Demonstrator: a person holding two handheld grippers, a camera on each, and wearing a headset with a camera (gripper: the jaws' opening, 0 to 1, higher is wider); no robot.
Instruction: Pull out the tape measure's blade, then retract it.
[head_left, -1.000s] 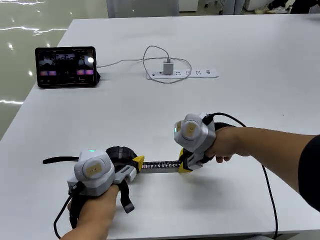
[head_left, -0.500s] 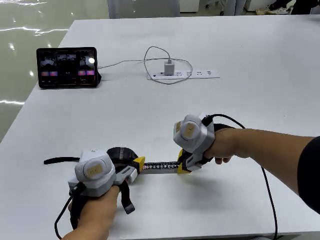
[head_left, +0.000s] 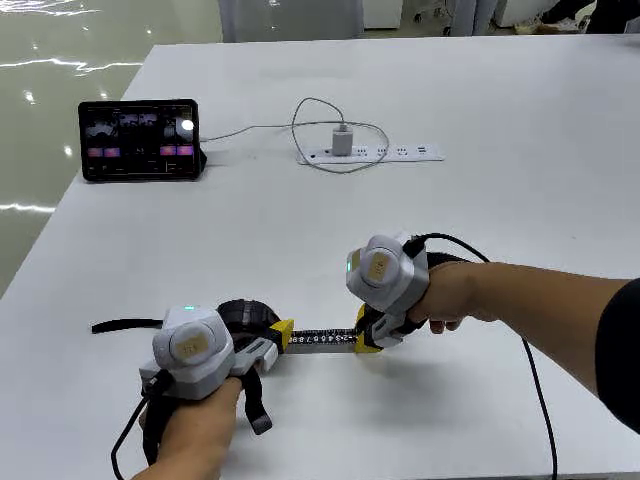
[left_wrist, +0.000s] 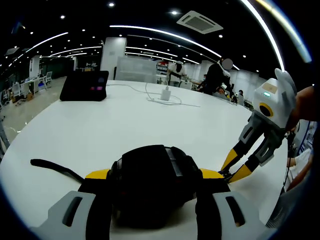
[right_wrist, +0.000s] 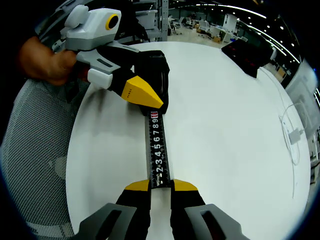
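Note:
The black tape measure case (head_left: 244, 314) rests on the white table (head_left: 300, 230), and my left gripper (head_left: 272, 342) is shut on it. In the left gripper view the case (left_wrist: 151, 179) sits gripped between the yellow-tipped jaws of the left gripper (left_wrist: 155, 175), with its black strap (left_wrist: 50, 167) trailing left. A short length of blade (head_left: 322, 340) runs from the case to my right gripper (head_left: 362, 342), which is shut on the blade's end. In the right gripper view the numbered blade (right_wrist: 157, 152) reaches from the right gripper (right_wrist: 161, 186) to the case (right_wrist: 156, 75).
A tablet (head_left: 140, 138) stands at the far left near the table's left edge. A power strip (head_left: 372, 153) with a charger and looped white cable lies at the back. A black cable (head_left: 530, 350) trails from my right hand. A mesh chair (right_wrist: 35, 150) is beside the table.
The whole view has shifted a little. The span of blade between the two grippers looks slightly shorter, with the right gripper a bit closer to the case.

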